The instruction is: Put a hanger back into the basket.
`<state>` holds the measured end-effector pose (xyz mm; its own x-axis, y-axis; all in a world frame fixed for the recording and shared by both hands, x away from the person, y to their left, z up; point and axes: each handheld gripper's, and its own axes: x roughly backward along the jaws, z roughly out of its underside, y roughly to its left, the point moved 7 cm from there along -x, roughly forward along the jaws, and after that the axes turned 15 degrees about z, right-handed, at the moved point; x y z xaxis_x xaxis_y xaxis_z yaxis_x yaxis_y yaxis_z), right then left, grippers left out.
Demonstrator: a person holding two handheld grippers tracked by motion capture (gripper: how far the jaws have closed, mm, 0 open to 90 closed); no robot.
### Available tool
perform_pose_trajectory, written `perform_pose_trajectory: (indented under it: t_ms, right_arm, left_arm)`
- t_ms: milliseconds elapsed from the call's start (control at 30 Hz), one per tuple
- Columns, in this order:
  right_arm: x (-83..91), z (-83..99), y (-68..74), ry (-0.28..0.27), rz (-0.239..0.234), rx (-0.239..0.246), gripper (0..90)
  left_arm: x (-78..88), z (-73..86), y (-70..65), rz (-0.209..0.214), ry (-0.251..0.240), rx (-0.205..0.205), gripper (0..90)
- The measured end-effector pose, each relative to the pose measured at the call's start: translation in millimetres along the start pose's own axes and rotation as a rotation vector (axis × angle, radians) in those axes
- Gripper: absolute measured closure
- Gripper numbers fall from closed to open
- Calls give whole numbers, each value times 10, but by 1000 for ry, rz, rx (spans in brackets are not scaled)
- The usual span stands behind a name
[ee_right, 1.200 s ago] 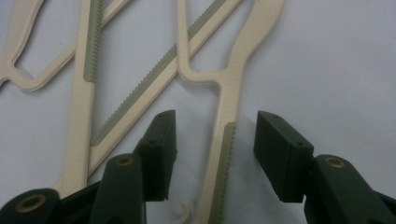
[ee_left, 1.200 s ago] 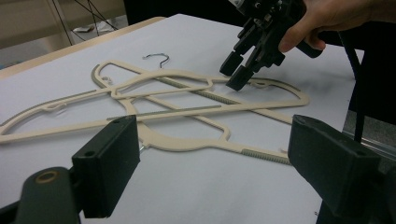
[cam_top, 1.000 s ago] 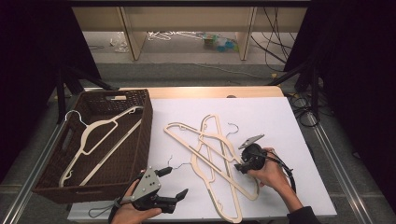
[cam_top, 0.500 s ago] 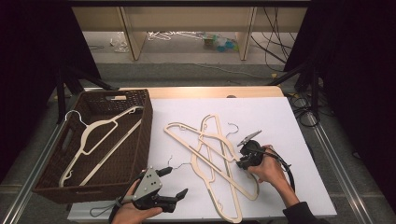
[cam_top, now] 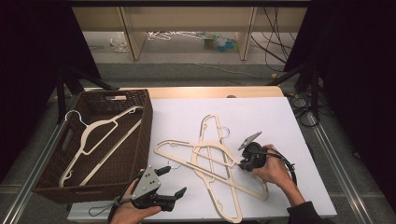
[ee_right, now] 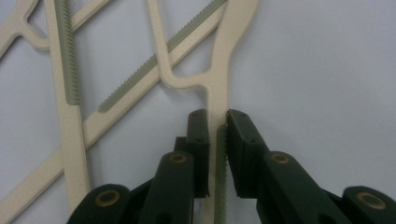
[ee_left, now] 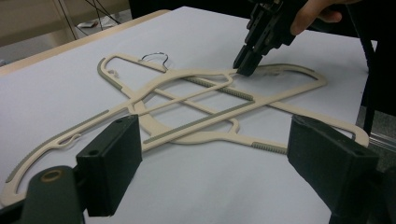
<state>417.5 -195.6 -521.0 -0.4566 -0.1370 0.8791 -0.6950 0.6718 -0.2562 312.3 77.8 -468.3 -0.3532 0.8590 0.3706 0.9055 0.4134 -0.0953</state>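
Two hangers [cam_top: 219, 163] crossed mid-table | right gripper [cam_top: 242, 164] jaws just closed on one arm | left gripper [cam_top: 175, 183] jaws wide, near front edge

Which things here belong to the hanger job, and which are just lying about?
In the job:
- right gripper, jaws just closed on a hanger arm
- crossed hangers on the table
- brown basket with one hanger inside
- left gripper, open, waiting

Lying about:
- floor clutter behind the table
- cables
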Motion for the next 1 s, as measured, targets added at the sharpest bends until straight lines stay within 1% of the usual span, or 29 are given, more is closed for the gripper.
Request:
perform_pose_trajectory:
  t_ms: [33,67,133,167,200,233,267,300,333,367,400,433,467,500,533,567,600,633,667,700,733,767,833,867,900,933,967,1000]
  right_arm:
    - [41,17,13,0,5,26,800]
    - [66,29,24,5,4,35,800]
    - [112,35,30,-1,21,69,800]
    - [150,37,38,-7,34,88,800]
    - [180,43,50,-7,39,92,800]
    - [218,53,63,-9,40,104,800]
    - [259,63,77,-14,41,122,800]
    - [302,72,89,-25,56,135,800]
    - [354,84,112,-29,53,140,800]
    - [408,92,130,-43,61,148,800]
    - [408,92,130,-43,61,148,800]
    - [450,103,147,-46,60,156,800]
    - [511,130,186,-49,69,173,799]
    - [529,148,207,-44,68,180,799]
    - [549,176,237,-34,61,184,800]
    - [559,198,250,-36,66,196,800]
    - [574,226,270,-29,63,203,800]
    - [574,226,270,-29,63,203,800]
    - [616,266,299,-39,56,209,800]
    - [628,276,302,-40,57,215,800]
    - [644,285,308,-37,60,218,800]
    - [658,291,322,-38,60,226,799]
    - [672,295,333,-32,55,231,800]
    - [681,283,349,-37,60,238,800]
    - [687,285,359,-34,58,240,800]
    - [687,285,359,-34,58,240,800]
    - [702,273,370,-39,57,249,800]
    - [706,264,368,-49,67,253,800]
  left_arm:
    - [-20,-7,9,-7,0,-5,180]
    - [-37,-2,2,-3,1,-1,180]
    - [-74,5,14,-12,28,-32,180]
    - [-93,3,14,-9,37,-31,182]
    - [-129,-7,16,6,40,-34,215]
    - [-165,-17,29,5,49,-38,260]
    - [-202,-23,51,-2,74,-44,257]
    - [-249,-32,63,-3,86,-40,243]
    - [-249,-32,63,-3,86,-40,242]
    - [-315,-51,81,-3,91,-41,237]
    - [-371,-63,99,-8,93,-39,237]
    - [-414,-69,118,-11,99,-39,233]
    - [-524,-75,190,-29,128,-43,225]
    - [-574,-80,228,-40,139,-44,219]
    - [-616,-89,269,-43,151,-47,211]
    - [-655,-100,315,-50,157,-48,212]
    - [-655,-100,315,-50,157,-48,218]
    - [-702,-111,364,-54,163,-36,218]
    - [-775,-101,430,-48,194,-3,214]
    - [-794,-88,458,-47,222,-2,210]
    - [-850,-84,487,-38,226,-3,212]
    - [-850,-84,487,-38,226,-3,221]
    - [-924,-74,523,-36,241,-12,230]
    - [-1022,-51,529,-3,275,-3,235]
    - [-1077,-41,547,2,296,-17,239]
    - [-1077,-41,547,2,296,-17,256]
    - [-1159,-42,545,14,301,-21,272]
    - [-1159,-42,545,14,301,-21,280]
